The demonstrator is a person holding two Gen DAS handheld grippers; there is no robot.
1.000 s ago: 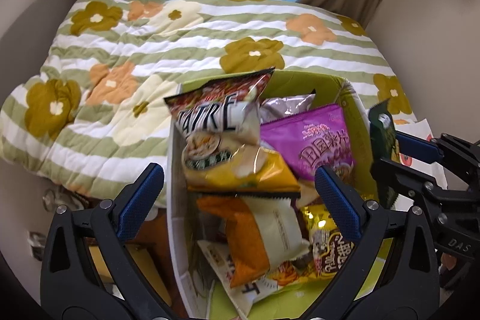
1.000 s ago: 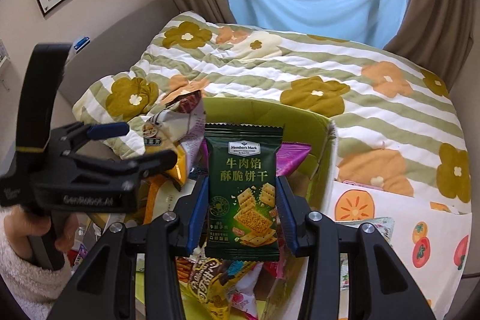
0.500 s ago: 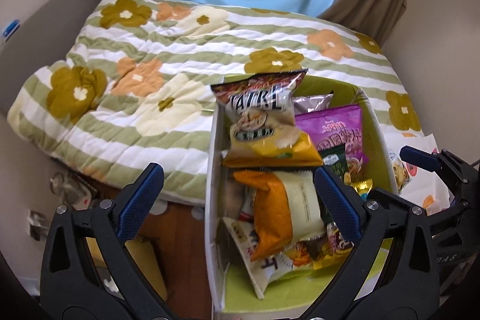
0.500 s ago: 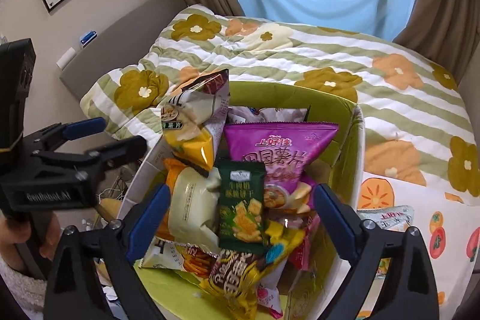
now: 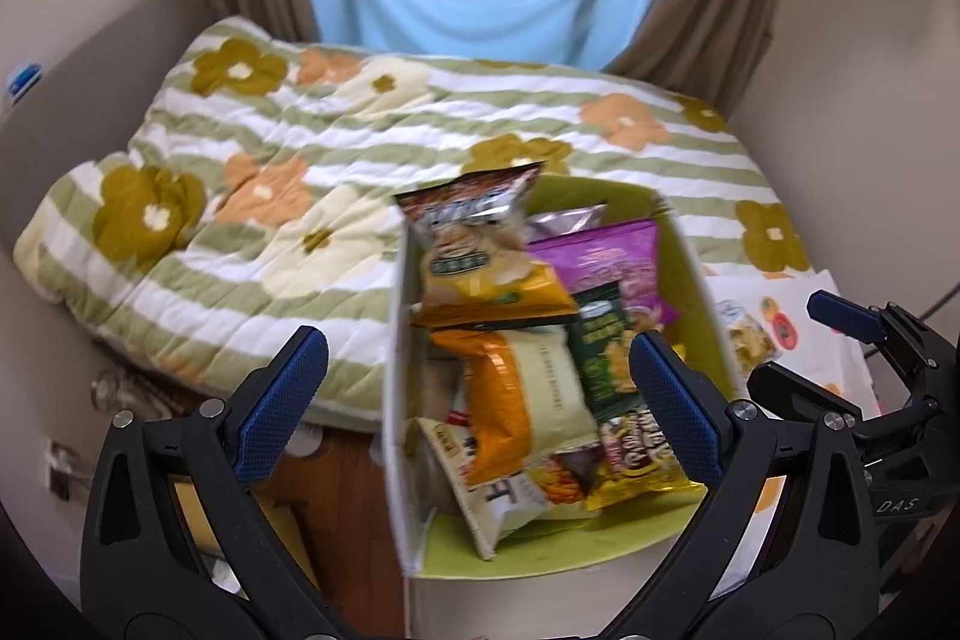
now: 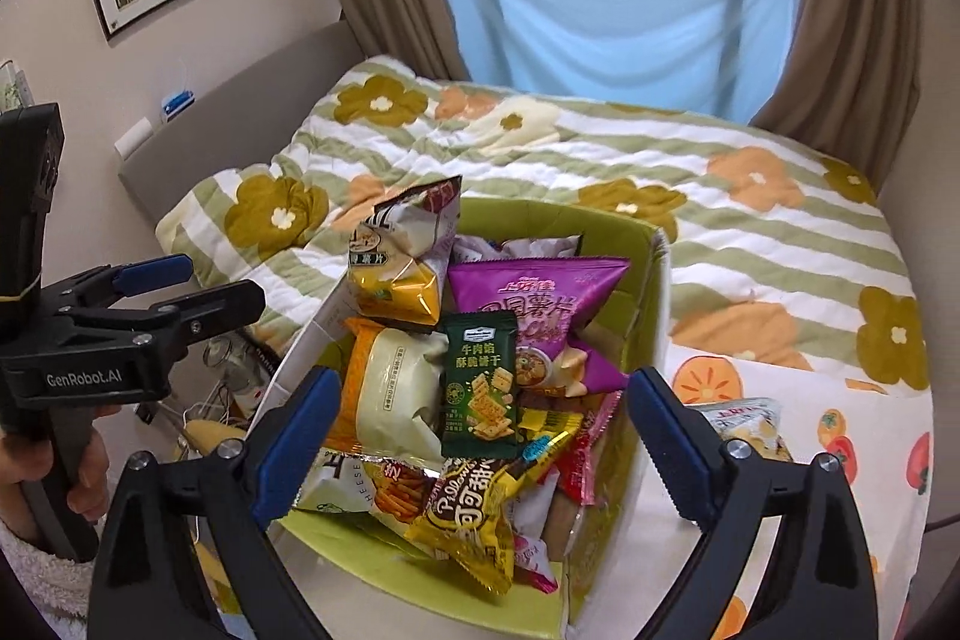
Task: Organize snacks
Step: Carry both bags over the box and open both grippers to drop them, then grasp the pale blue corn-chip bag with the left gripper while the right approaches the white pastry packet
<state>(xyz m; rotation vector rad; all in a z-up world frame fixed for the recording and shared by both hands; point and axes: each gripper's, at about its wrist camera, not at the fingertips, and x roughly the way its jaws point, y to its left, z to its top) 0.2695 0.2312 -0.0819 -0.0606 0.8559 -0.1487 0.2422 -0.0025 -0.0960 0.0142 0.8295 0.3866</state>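
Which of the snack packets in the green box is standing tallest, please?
The white-and-yellow chip bag at the box's far left corner; its top rises above the rim, while the others lie lower.

Between the wide-apart tongs stands one lime-green cardboard box holding at least seven foil snack packets, among them one dark green cracker packet; one more packet lies right of them.

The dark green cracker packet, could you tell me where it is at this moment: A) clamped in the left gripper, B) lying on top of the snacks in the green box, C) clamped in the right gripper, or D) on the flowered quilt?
B: the dark green cracker packet lies free on the pile inside the green box, while the right gripper stands open above it, touching nothing.
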